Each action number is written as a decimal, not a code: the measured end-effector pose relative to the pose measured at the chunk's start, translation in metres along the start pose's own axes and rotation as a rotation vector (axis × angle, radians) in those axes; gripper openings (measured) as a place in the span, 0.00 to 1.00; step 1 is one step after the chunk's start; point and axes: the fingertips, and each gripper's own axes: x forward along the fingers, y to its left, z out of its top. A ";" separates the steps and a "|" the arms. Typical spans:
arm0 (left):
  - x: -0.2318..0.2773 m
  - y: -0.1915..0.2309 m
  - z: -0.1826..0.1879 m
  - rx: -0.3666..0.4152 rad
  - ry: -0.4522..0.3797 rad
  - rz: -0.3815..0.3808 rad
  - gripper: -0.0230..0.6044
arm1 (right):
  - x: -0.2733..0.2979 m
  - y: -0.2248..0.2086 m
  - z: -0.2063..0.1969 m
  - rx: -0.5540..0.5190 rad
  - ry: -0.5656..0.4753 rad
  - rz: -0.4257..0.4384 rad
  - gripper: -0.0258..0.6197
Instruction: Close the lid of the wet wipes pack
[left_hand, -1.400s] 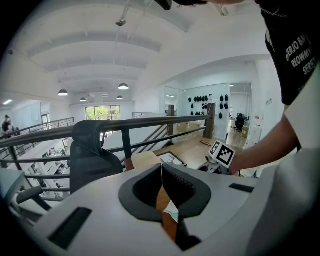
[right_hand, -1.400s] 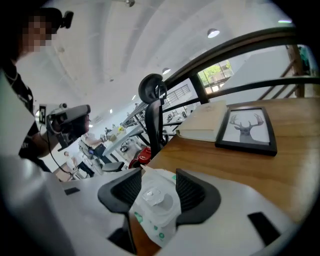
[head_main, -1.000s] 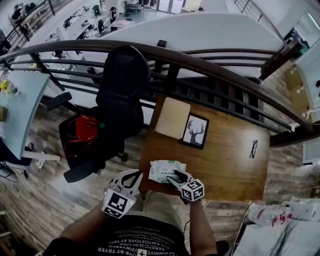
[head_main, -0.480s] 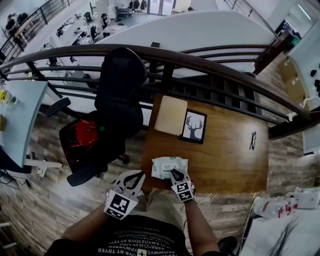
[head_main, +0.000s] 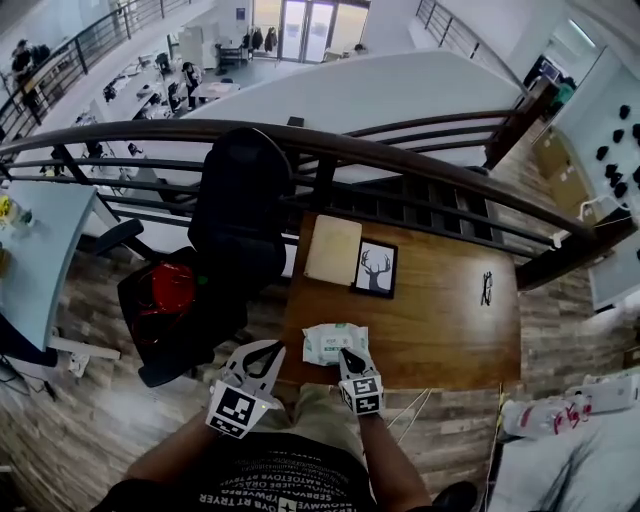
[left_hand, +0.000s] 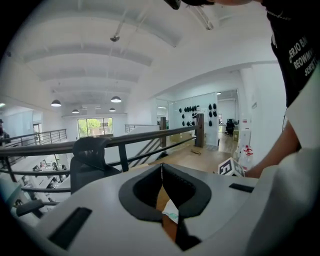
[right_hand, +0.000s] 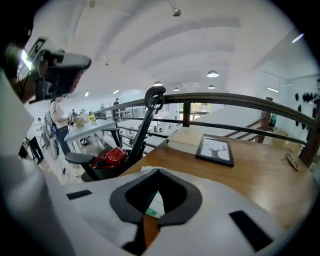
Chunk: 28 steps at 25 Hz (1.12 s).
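My right gripper (head_main: 344, 354) has just been closing its jaws. They are now pressed together with nothing between them, and the tip is over the near right part of the wet wipes pack (head_main: 326, 340). The pack lies flat near the near left corner of the wooden table (head_main: 450, 330). My left gripper (head_main: 274, 350), jaws also together and empty, hangs just outside the table's left edge. To the right is open wood. Farther away lie a framed deer picture (head_main: 375, 268) and a beige board (head_main: 333, 248).
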 end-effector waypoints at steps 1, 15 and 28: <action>-0.004 0.004 0.004 0.001 -0.011 0.010 0.08 | -0.012 0.001 0.011 0.032 -0.031 -0.015 0.06; -0.063 -0.001 0.100 0.060 -0.212 0.030 0.08 | -0.208 0.007 0.165 0.024 -0.315 -0.104 0.06; -0.049 -0.024 0.113 0.050 -0.218 0.036 0.08 | -0.240 -0.009 0.194 -0.018 -0.371 -0.062 0.06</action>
